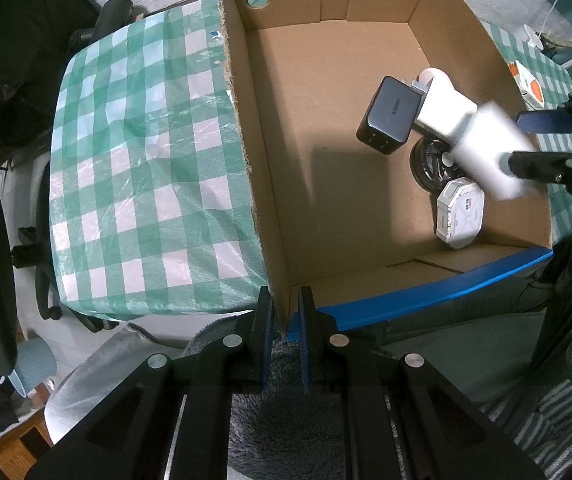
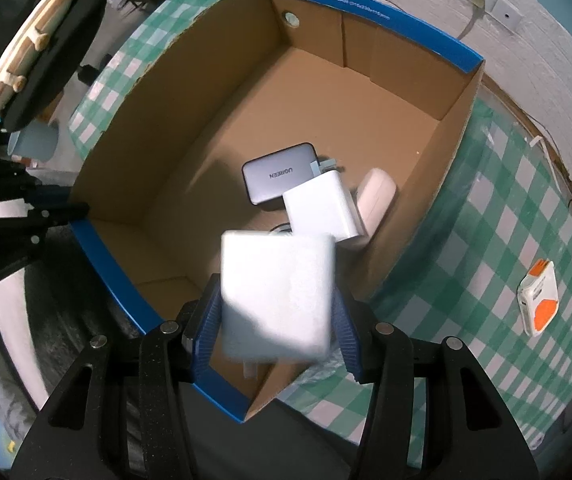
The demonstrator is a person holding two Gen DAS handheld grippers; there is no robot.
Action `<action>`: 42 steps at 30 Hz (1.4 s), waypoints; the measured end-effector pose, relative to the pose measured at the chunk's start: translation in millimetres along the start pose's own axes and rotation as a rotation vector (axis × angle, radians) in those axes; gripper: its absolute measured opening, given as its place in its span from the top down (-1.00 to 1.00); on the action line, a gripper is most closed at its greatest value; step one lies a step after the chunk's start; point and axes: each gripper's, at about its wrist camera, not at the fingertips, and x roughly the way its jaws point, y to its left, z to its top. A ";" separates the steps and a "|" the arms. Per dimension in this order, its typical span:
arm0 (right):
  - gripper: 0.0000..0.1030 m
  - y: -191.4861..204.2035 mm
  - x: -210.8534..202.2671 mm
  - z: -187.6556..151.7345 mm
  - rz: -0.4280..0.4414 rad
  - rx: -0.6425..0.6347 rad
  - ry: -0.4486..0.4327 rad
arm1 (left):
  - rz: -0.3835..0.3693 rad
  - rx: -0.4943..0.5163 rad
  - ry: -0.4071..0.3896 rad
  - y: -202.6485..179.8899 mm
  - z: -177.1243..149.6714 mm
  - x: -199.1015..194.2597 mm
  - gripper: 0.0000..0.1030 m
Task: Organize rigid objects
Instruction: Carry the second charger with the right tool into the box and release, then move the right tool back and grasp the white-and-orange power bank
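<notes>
Right at the near corner of the cardboard box (image 1: 326, 184), the left gripper (image 1: 286, 320) has its two blue-padded fingers clamped on the box wall where the raw brown side meets the blue-edged near rim, one pad inside, one outside. Over on the other side, the right gripper (image 2: 278, 320) is above the box's near end with a white square charger (image 2: 278, 296) sitting between its blue pads (image 2: 346, 332); the block is motion-blurred and there looks to be a sliver of space on each side, so I cannot tell whether the jaws are pinching it or have let go. In the left wrist view that same white block (image 1: 490, 148) hangs blurred over the box's right wall, the right gripper's black fingers (image 1: 542, 164) at its end. Below it on the box floor, along the right wall, lies a white octagonal case (image 1: 460, 216), then a black round object (image 1: 426, 164) half hidden, then a second white charger (image 2: 322, 212) lying partly across a dark UGREEN charger (image 2: 278, 178), with a rounded white object (image 2: 376, 196) just beside them against the wall. The far half of the box floor is bare cardboard. The box stands on a green-and-white checked tablecloth (image 1: 146, 160), and out near the right edge of the tabletop an orange-and-white device (image 2: 540, 300) lies well apart from the box.
</notes>
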 end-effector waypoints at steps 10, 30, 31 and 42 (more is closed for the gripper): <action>-0.24 -12.7 -31.8 -3.1 0.007 0.022 -0.087 | 0.000 0.000 -0.002 0.4 -0.5 0.2 0.78; -0.24 -83.3 -64.5 -43.1 -0.062 0.009 -0.123 | -0.002 -0.002 0.000 0.3 -0.6 0.5 0.77; -0.24 -93.7 -63.3 -45.7 -0.076 0.016 -0.122 | -0.004 -0.004 0.000 0.1 -0.3 0.6 0.77; -0.24 -215.9 -32.4 -66.8 -0.189 0.130 -0.079 | -0.004 0.008 0.014 1.7 -0.9 -0.7 0.77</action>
